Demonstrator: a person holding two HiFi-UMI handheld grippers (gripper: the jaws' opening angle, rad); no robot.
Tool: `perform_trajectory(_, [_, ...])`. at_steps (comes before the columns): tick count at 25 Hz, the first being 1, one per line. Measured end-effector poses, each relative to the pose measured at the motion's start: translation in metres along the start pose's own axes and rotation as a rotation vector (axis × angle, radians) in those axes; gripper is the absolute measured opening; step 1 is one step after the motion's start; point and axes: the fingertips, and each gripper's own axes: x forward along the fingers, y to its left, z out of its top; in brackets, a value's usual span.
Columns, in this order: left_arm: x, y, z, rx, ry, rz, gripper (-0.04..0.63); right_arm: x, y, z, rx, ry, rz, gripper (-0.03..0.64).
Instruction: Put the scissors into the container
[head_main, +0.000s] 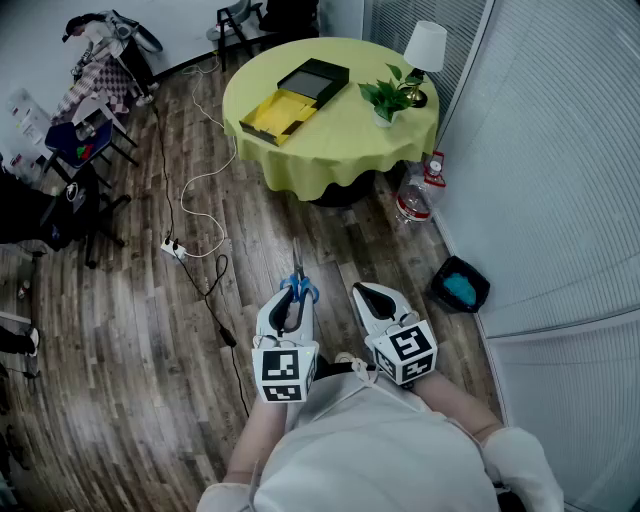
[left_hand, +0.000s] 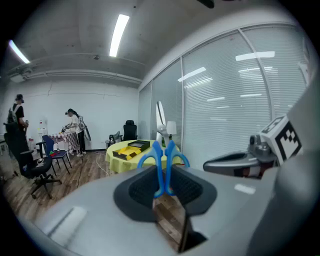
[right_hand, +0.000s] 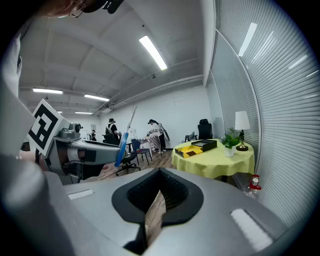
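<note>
Blue-handled scissors (head_main: 298, 287) stand upright between the jaws of my left gripper (head_main: 291, 302), which is shut on their handles (left_hand: 162, 161); the blades point forward and up. The right gripper view shows the same scissors (right_hand: 121, 146) at its left. My right gripper (head_main: 363, 293) hangs beside the left one, shut and with nothing in it (right_hand: 157, 197). The container, an open yellow box (head_main: 279, 112) with a black lid (head_main: 315, 78) next to it, lies on the round table (head_main: 350, 140) far ahead. Both grippers hang over the wooden floor, well short of the table.
The yellow-clothed table also bears a potted plant (head_main: 388, 98) and a lamp (head_main: 424, 52). A water bottle (head_main: 415, 198) and a black bin (head_main: 460, 284) stand by the blinds at right. A power strip (head_main: 175, 248) with cables lies on the floor; chairs (head_main: 85, 140) stand at left.
</note>
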Motion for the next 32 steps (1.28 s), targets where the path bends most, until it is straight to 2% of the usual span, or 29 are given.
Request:
perform_trajectory(7, [0.004, 0.006, -0.004, -0.009, 0.005, 0.002, 0.082, 0.006, 0.002, -0.003, -0.006, 0.01, 0.012, 0.0])
perform_trajectory(18, [0.023, 0.04, -0.013, -0.008, 0.043, 0.009, 0.083, 0.052, -0.006, -0.004, 0.083, 0.022, -0.008, -0.002])
perform_trajectory(24, [0.046, 0.088, -0.01, -0.014, 0.069, 0.025, 0.083, 0.104, -0.004, 0.008, 0.108, 0.029, -0.013, -0.001])
perform_trajectory(32, [0.088, 0.18, 0.004, -0.051, 0.092, 0.059, 0.082, 0.198, 0.008, 0.027, 0.119, 0.075, 0.011, -0.002])
